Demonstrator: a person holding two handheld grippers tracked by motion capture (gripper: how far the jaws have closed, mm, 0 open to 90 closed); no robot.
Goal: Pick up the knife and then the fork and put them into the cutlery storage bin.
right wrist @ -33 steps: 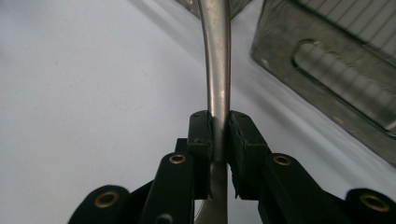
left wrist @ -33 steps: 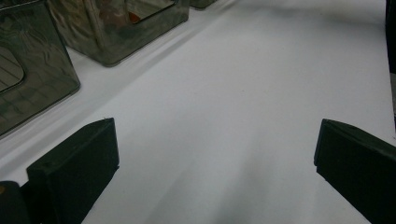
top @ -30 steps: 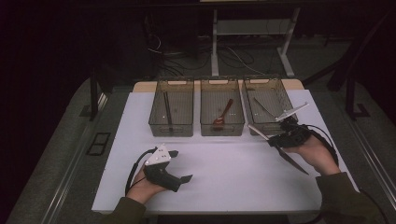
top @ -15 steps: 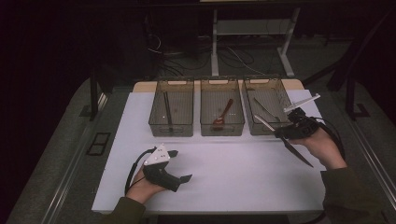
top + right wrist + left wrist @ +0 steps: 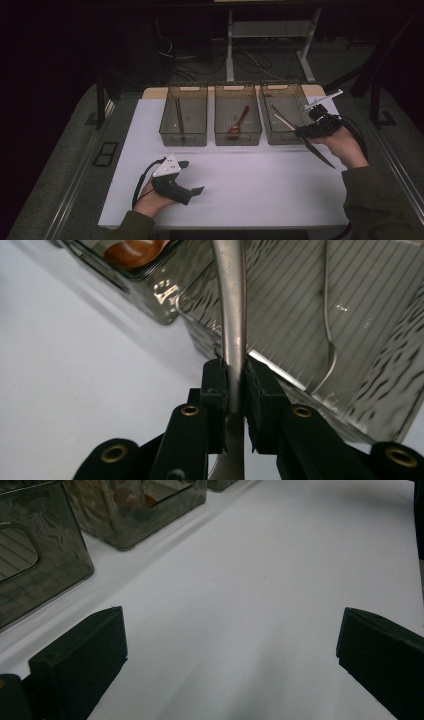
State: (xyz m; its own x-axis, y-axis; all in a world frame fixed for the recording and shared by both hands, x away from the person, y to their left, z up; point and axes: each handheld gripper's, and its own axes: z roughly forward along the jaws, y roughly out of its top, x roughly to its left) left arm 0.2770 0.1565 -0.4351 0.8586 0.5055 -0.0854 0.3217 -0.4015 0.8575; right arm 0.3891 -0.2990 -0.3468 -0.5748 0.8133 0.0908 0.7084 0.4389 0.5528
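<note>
right gripper (image 5: 235,390) clamped on a metal utensil (image 5: 231,315)
It's held over the rightmost bin (image 5: 285,136); left gripper (image 5: 230,655) rests wide apart on the worktop (image 5: 250,185).

Left gripper (image 5: 230,650): its two black, blocky jaws are rising from the bottom corners, standing wide apart with nothing between them.
Surface: a smooth white tabletop (image 5: 260,580) is lying under the jaws.
Near bin: a smoky translucent plastic bin (image 5: 35,565) with a cut-out handle is sitting at the upper left.
Next bin: a second smoky translucent plastic bin (image 5: 145,510) is standing just beside it, something reddish-brown (image 5: 135,497) showing blurred through its wall.
</note>
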